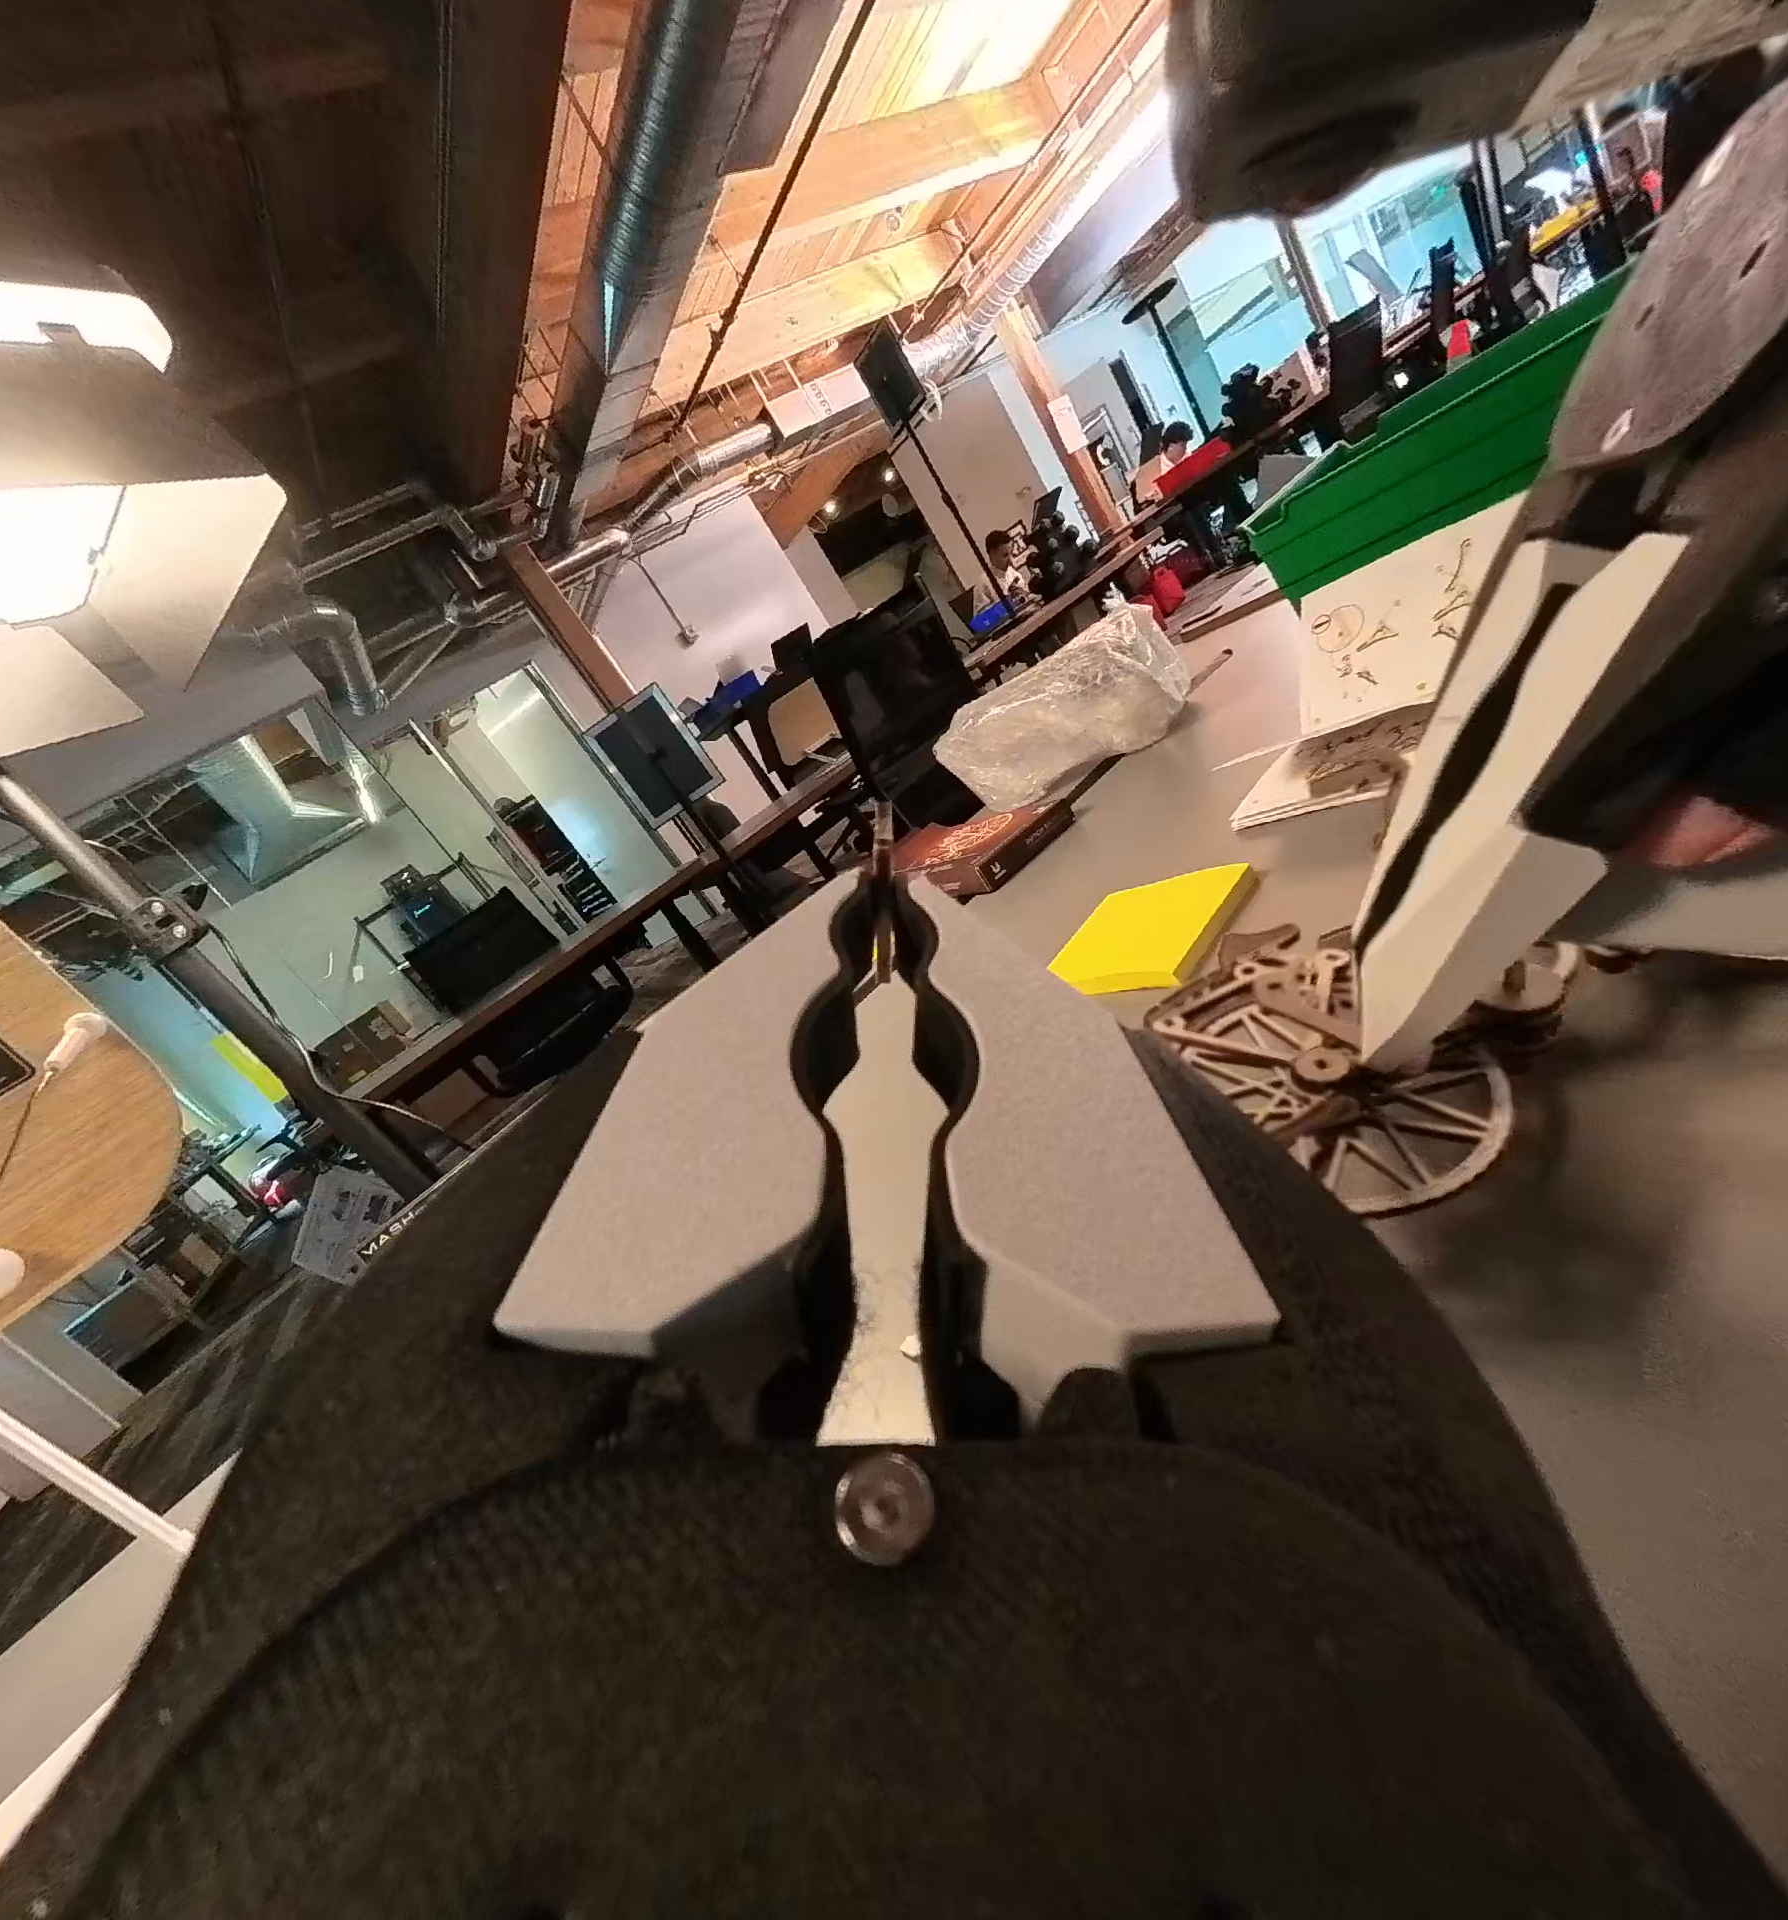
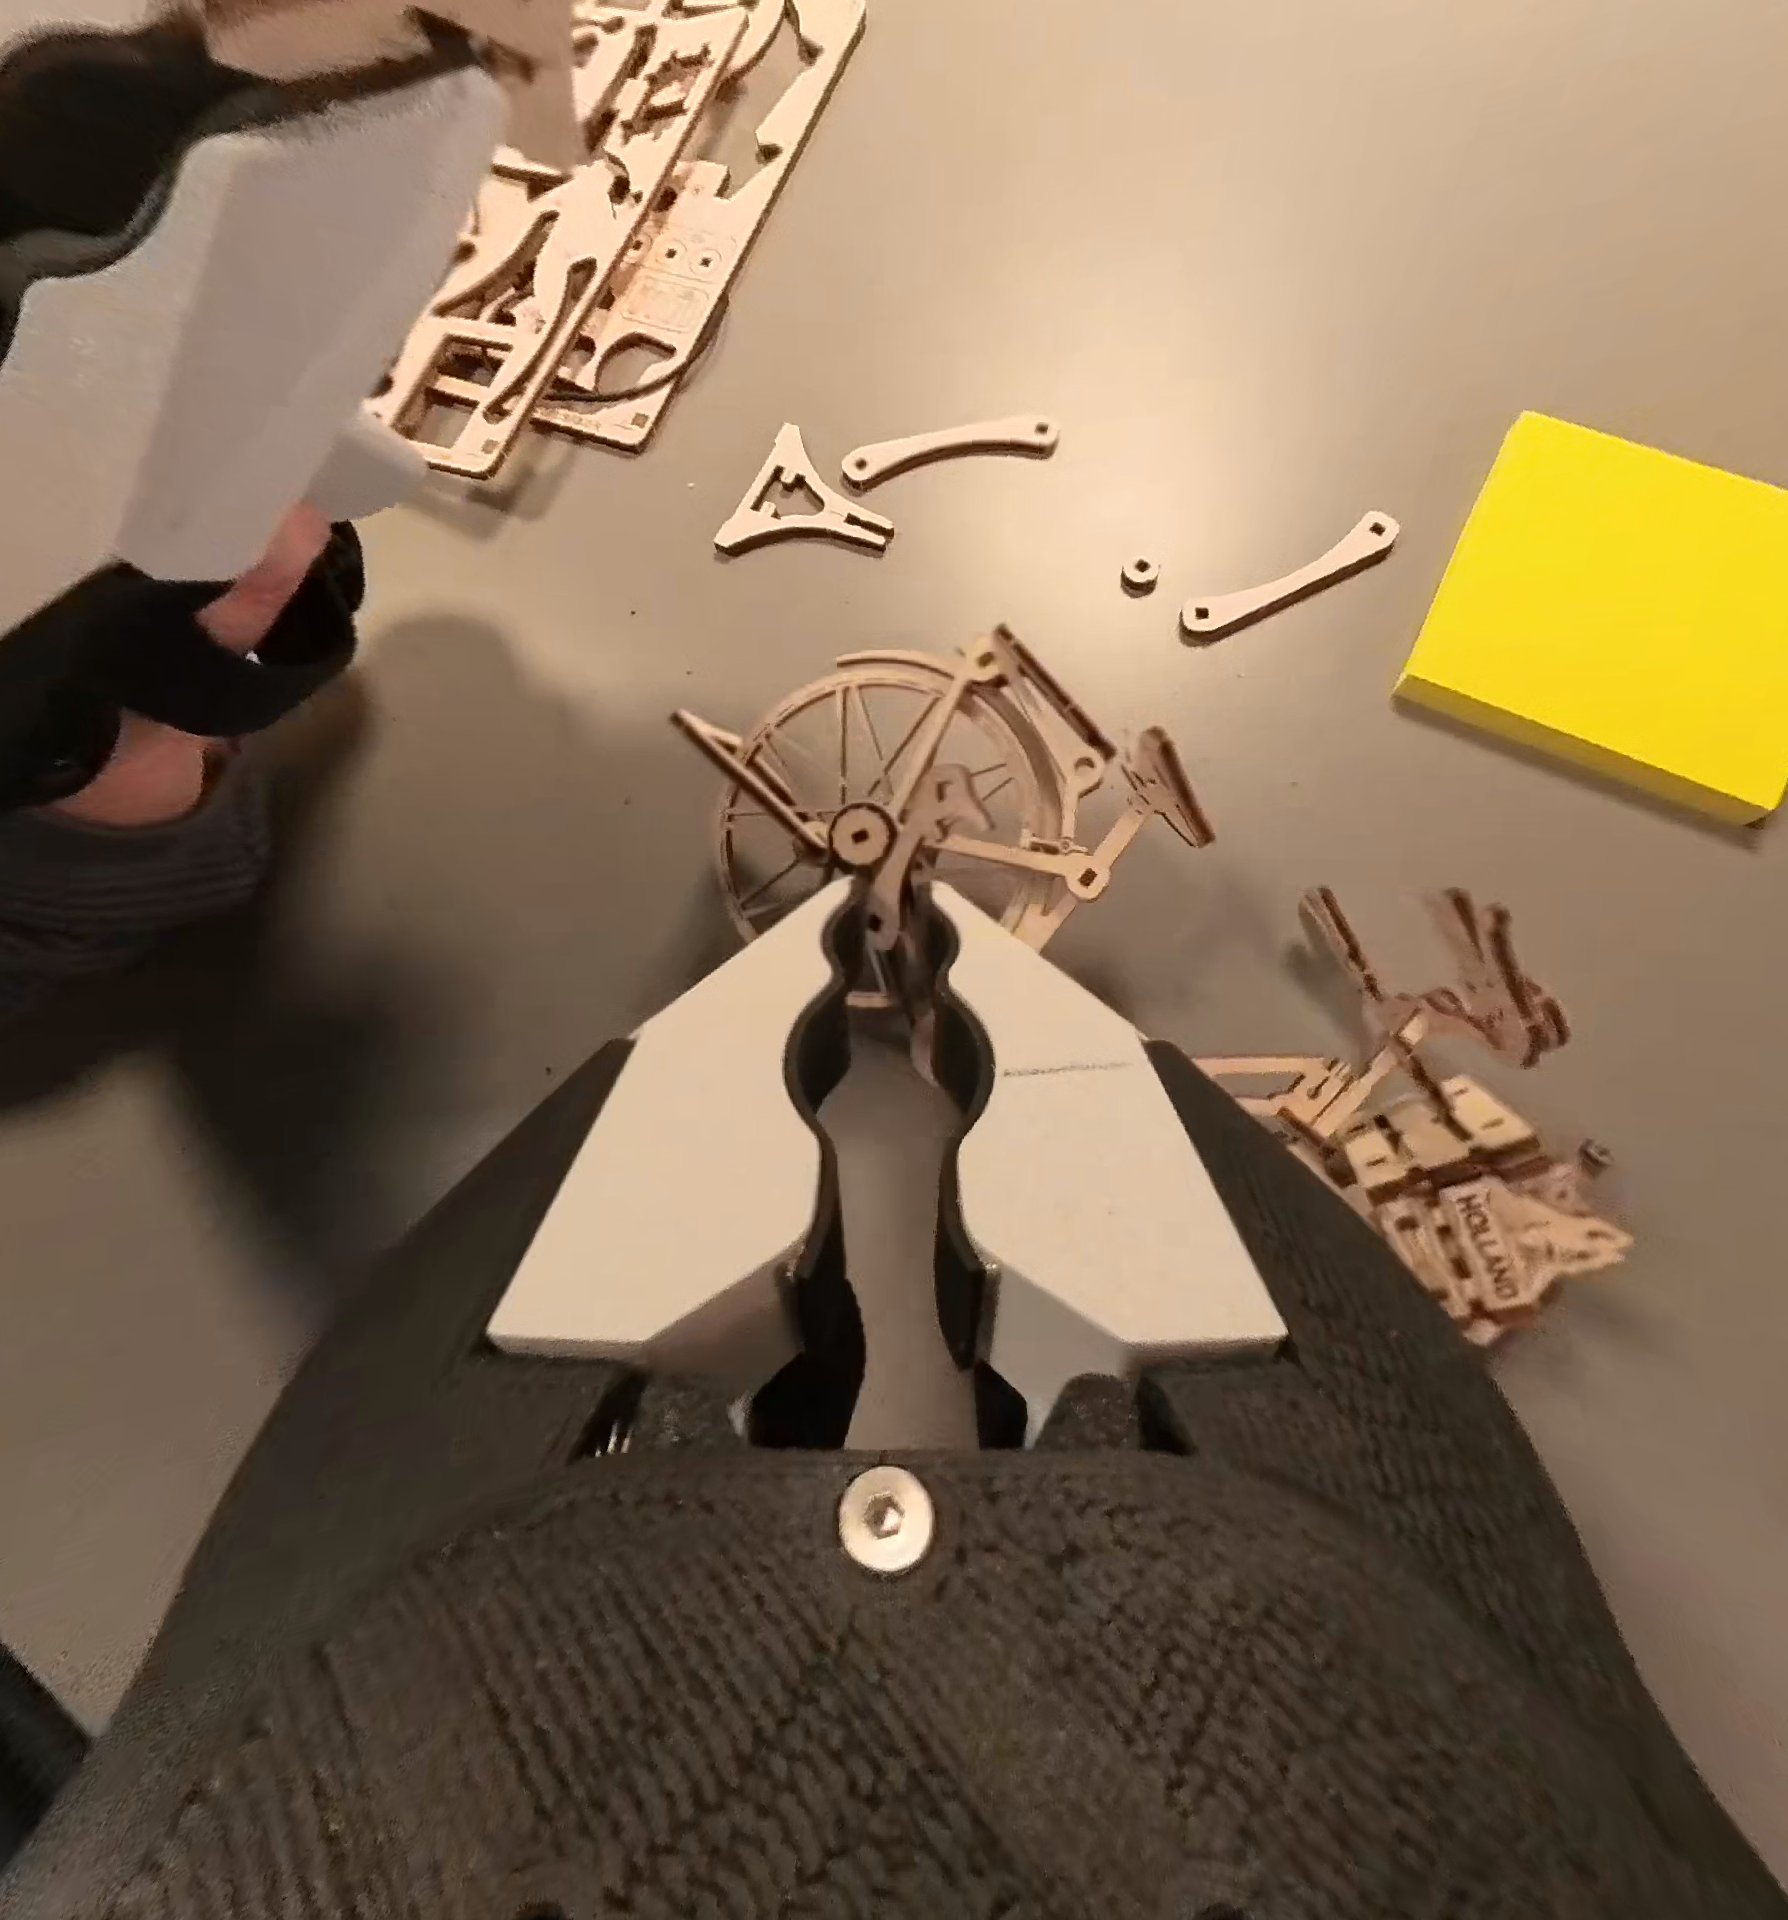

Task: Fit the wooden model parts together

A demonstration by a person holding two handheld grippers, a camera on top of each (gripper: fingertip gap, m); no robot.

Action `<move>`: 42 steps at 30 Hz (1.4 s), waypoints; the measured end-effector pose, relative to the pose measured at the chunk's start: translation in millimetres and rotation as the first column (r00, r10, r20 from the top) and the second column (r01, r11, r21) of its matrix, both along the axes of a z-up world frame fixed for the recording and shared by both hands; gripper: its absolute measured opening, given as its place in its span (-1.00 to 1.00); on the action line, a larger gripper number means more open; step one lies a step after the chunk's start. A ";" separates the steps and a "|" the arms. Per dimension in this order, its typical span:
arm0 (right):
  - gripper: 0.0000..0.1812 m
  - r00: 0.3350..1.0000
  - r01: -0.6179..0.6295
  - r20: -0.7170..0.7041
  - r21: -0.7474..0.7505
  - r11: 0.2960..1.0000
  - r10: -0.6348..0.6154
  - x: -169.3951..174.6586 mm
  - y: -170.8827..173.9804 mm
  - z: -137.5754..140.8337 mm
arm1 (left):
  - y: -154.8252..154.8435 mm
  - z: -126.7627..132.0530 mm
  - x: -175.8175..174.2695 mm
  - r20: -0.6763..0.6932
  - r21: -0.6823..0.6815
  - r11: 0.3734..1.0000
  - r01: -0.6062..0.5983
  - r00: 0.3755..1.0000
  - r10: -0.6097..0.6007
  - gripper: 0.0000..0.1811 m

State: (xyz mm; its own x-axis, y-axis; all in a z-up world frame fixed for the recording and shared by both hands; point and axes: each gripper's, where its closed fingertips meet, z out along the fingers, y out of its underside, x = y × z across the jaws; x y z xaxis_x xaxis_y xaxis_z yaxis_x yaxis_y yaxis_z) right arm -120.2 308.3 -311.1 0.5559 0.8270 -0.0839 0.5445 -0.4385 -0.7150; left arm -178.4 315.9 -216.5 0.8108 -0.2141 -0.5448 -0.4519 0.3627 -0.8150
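While the right gripper [image 2: 885,904] clamps the wheel model's [image 2: 874,790] crank on the table [image 2: 1285,260], the left gripper [image 1: 885,914] pinches a thin strip [image 1: 882,894] aloft. Loose parts [image 2: 947,452], cut sheets [image 2: 641,229] and a yellow pad [image 2: 1638,613] crowd beyond; bare table lies left.

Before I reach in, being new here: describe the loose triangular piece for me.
Find the yellow pad; loose parts lie left of it, above the spoked wheel. The triangular piece is farthest left, an open A-frame, unlike the curved strips.
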 end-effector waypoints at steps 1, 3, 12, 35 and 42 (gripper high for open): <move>-0.95 1.000 0.001 0.010 0.019 1.000 -0.002 0.2 0.9 1.4 | -0.1 0.1 0.1 0.001 0.000 1.000 0.001 1.000 -0.001 -0.99; -0.96 1.000 -0.007 0.017 0.043 0.999 0.006 0.1 1.0 4.5 | -0.5 0.6 0.0 0.004 0.001 1.000 0.003 1.000 -0.003 -0.99; -1.00 0.979 -0.201 0.061 0.075 0.977 0.197 4.9 -28.4 16.7 | -1.9 2.6 -1.9 0.020 0.001 1.000 0.007 1.000 -0.007 -0.99; -0.99 0.813 -0.484 0.316 -0.099 0.870 0.488 32.7 -88.8 -34.3 | -10.8 -3.9 9.8 -0.015 -0.016 0.997 0.077 0.997 -0.077 -0.99; -1.00 0.922 -0.260 -0.302 -0.020 0.965 0.242 30.0 -67.0 24.6 | -41.6 -16.0 40.3 -0.085 -0.060 0.957 0.284 0.954 -0.289 -0.99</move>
